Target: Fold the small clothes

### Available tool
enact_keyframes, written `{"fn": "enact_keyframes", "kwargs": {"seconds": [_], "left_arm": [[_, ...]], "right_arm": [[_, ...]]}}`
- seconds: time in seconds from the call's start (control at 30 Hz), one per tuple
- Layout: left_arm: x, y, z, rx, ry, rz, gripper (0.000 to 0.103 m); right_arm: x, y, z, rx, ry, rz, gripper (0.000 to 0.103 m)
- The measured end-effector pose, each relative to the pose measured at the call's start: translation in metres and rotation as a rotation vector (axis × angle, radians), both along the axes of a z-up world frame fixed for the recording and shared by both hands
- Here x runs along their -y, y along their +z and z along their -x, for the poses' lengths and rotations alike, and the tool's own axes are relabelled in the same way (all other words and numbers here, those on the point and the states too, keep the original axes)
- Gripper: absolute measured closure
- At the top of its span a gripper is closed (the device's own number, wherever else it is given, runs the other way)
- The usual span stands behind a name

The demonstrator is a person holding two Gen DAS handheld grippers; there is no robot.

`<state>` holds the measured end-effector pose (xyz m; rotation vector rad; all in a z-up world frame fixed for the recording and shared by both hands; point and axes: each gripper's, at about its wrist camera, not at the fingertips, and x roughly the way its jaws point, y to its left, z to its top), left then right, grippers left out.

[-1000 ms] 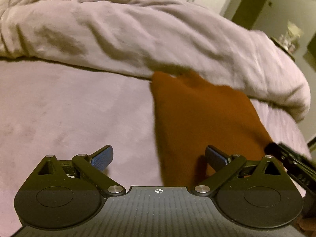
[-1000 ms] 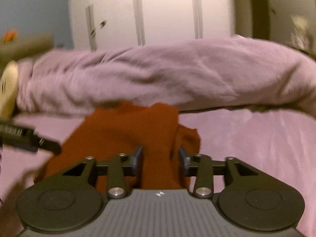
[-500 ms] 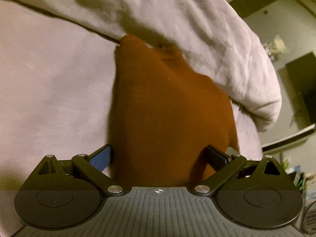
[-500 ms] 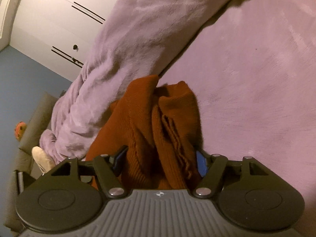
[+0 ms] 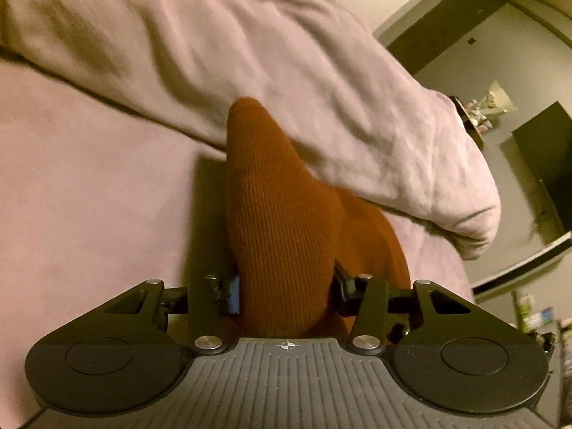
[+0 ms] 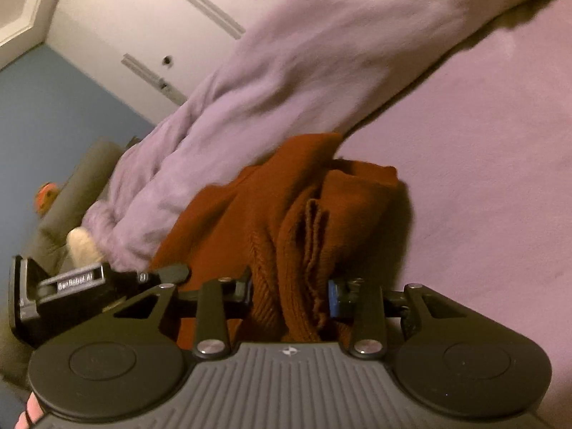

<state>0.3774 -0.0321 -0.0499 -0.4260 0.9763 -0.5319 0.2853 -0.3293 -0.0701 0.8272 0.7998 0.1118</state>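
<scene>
My left gripper is clamped on a rust knit garment, its two pads pressed into a thick bunch of the ribbed cloth. My right gripper pinches another bunch of the same garment, where several folded layers and a hem edge stand between the pads. The cloth rises from both grips and drapes away toward the far side, its far end touching a rumpled lilac blanket.

The surface under it all is a bed with a pinkish-lilac cover, smooth and plain, with the blanket heaped in a long roll along its far edge. In the right view my left gripper shows at the near left, just beside the garment.

Beyond the blanket, the right view shows a white wardrobe with long bar handles, a blue wall to its left, and a grey-green couch with something orange on it, too blurred to name. In the left view a dark doorway stands at the far right, with a black screen near it and small clutter I cannot make out.
</scene>
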Motion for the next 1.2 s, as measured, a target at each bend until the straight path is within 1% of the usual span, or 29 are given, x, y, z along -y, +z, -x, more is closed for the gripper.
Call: {"fn": "enact_keyframes", "kwargs": {"seconds": [0.07, 0.1, 0.13, 0.17, 0.2, 0.27, 0.3, 0.33, 0.37, 0.4, 0.47, 0.5, 0.53, 0.57, 0.6, 0.63, 0.7, 0.77, 0.83, 0.9, 0.97, 1.1, 1.2], "left_arm": [[-0.025, 0.002, 0.012, 0.003, 0.021, -0.042, 0.050], [-0.035, 0.000, 0.021, 0.011, 0.028, -0.093, 0.047], [-0.043, -0.005, 0.029, 0.007, 0.028, -0.143, 0.043], [-0.051, -0.012, 0.037, -0.010, 0.038, -0.211, 0.040], [-0.058, -0.015, 0.044, -0.013, 0.055, -0.256, 0.040], [-0.069, -0.010, 0.057, 0.031, 0.091, -0.291, 0.036], [-0.074, -0.002, 0.065, 0.064, 0.115, -0.306, 0.036], [-0.076, 0.005, 0.071, 0.092, 0.126, -0.321, 0.033], [-0.075, 0.010, 0.075, 0.114, 0.135, -0.327, 0.028], [-0.072, 0.016, 0.081, 0.139, 0.145, -0.328, 0.027], [-0.057, 0.021, 0.086, 0.162, 0.126, -0.359, 0.024], [-0.048, 0.020, 0.090, 0.171, 0.108, -0.393, 0.024], [-0.037, 0.016, 0.093, 0.178, 0.089, -0.444, 0.024], [-0.031, 0.011, 0.095, 0.178, 0.080, -0.489, 0.023], [-0.026, 0.006, 0.098, 0.175, 0.078, -0.531, 0.023], [-0.024, 0.001, 0.101, 0.176, 0.079, -0.556, 0.022], [-0.021, -0.004, 0.104, 0.179, 0.093, -0.575, 0.019], [-0.021, -0.009, 0.105, 0.174, 0.100, -0.595, 0.013], [-0.019, -0.015, 0.105, 0.171, 0.102, -0.611, 0.011], [-0.015, -0.020, 0.106, 0.180, 0.114, -0.633, 0.007], [-0.012, -0.022, 0.110, 0.200, 0.121, -0.650, 0.006], [-0.011, -0.026, 0.108, 0.193, 0.142, -0.642, 0.004], [-0.018, -0.015, 0.116, 0.188, 0.161, -0.617, 0.004]], "right_arm": [[-0.028, 0.002, 0.002, 0.018, 0.062, 0.019, 0.068], [-0.039, 0.001, 0.005, 0.022, 0.081, 0.013, 0.068], [-0.049, 0.000, 0.008, 0.022, 0.095, 0.010, 0.068], [-0.060, -0.002, 0.012, 0.022, 0.109, 0.028, 0.066], [-0.069, -0.002, 0.015, 0.018, 0.110, 0.066, 0.059], [-0.080, 0.005, 0.022, 0.002, 0.091, 0.134, 0.051], [-0.083, 0.011, 0.025, 0.002, 0.077, 0.161, 0.051], [-0.085, 0.021, 0.029, 0.007, 0.059, 0.201, 0.051], [-0.090, 0.034, 0.032, 0.026, 0.045, 0.265, 0.051], [-0.096, 0.045, 0.035, 0.052, 0.034, 0.340, 0.051], [-0.117, 0.069, 0.041, 0.140, 0.041, 0.510, 0.052], [-0.127, 0.076, 0.043, 0.179, 0.068, 0.557, 0.053], [-0.134, 0.080, 0.043, 0.208, 0.101, 0.581, 0.056], [-0.146, 0.080, 0.045, 0.224, 0.145, 0.613, 0.059], [-0.154, 0.077, 0.046, 0.221, 0.183, 0.639, 0.063], [-0.162, 0.072, 0.046, 0.207, 0.215, 0.662, 0.065], [-0.169, 0.061, 0.044, 0.167, 0.256, 0.702, 0.071], [-0.173, 0.052, 0.047, 0.148, 0.274, 0.743, 0.072], [-0.172, 0.044, 0.050, 0.125, 0.290, 0.789, 0.072], [-0.169, 0.037, 0.049, 0.103, 0.298, 0.780, 0.072], [-0.168, 0.032, 0.047, 0.092, 0.313, 0.782, 0.072], [-0.168, 0.026, 0.049, 0.100, 0.348, 0.819, 0.072], [-0.169, 0.030, 0.048, 0.087, 0.352, 0.823, 0.072]]}}
